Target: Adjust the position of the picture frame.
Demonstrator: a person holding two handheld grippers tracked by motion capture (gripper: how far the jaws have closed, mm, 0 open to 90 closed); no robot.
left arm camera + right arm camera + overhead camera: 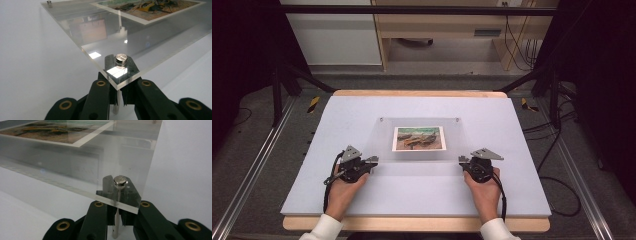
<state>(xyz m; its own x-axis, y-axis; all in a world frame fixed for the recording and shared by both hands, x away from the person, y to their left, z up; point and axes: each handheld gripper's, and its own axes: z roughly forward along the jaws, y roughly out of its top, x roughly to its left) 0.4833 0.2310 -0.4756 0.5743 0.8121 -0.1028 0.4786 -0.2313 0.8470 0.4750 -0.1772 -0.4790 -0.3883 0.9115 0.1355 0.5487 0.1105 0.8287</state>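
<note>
1. Left gripper [117,98] jaws clamped on near-corner standoff post [115,105]; right gripper [117,220] likewise.
2. Above jaws: acrylic frame [419,142], photo [419,138] beyond, over counter [412,195].
3. Risk: uneven lift, slipping posts, tilting panel.

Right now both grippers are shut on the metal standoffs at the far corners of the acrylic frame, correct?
Not the far corners. The left gripper and right gripper are shut on the standoffs at the near corners of the acrylic frame, as the high view shows.
</note>
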